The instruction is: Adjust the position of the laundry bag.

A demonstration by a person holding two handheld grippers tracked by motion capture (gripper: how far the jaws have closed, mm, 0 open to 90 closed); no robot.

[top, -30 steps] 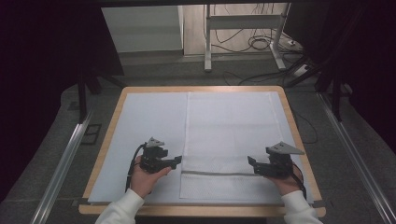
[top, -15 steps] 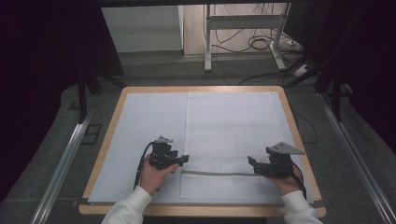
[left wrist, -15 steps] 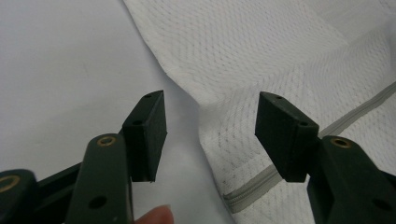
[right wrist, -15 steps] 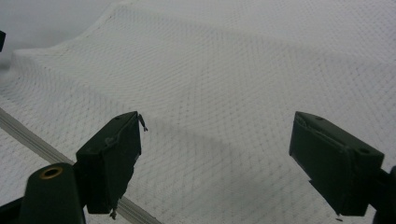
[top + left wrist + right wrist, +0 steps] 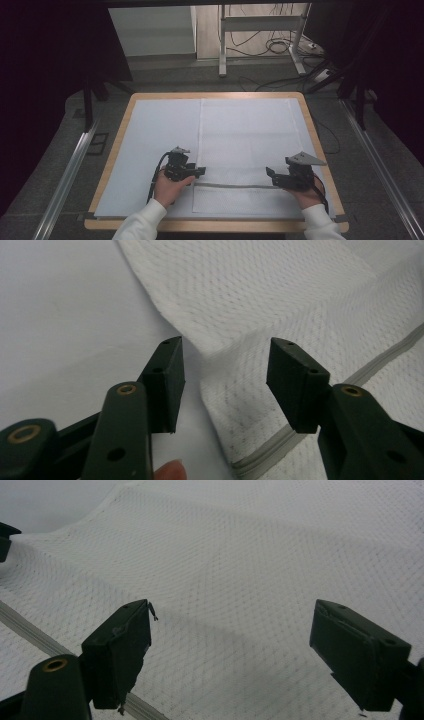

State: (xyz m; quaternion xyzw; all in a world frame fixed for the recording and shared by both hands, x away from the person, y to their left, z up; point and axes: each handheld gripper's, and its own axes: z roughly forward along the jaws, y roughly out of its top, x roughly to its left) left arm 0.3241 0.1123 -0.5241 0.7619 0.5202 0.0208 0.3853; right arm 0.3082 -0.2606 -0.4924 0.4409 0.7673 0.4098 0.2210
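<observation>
A white textured cloth (image 5: 245,135) lies on the right half of the pale mat (image 5: 155,130), its near part folded along a grey hem (image 5: 230,186). My left gripper (image 5: 202,171) sits at the cloth's left edge by the hem. In the left gripper view the left gripper (image 5: 225,345) has just been closing. A raised bit of the cloth's edge (image 5: 235,365) lies between the jaws, which stand clear of it. My right gripper (image 5: 270,175) rests at the hem's right end. The right gripper (image 5: 232,607) stands wide open over the cloth (image 5: 275,540).
The mat lies on a wood-rimmed table (image 5: 215,95). Metal rails (image 5: 70,170) run along the floor on both sides. A metal frame with cables (image 5: 260,35) stands beyond the far edge. The other gripper's jaw tip (image 5: 5,535) shows at the left of the right gripper view.
My left hand has slid right across the mat to the cloth's left edge. The right hand has stayed put.
</observation>
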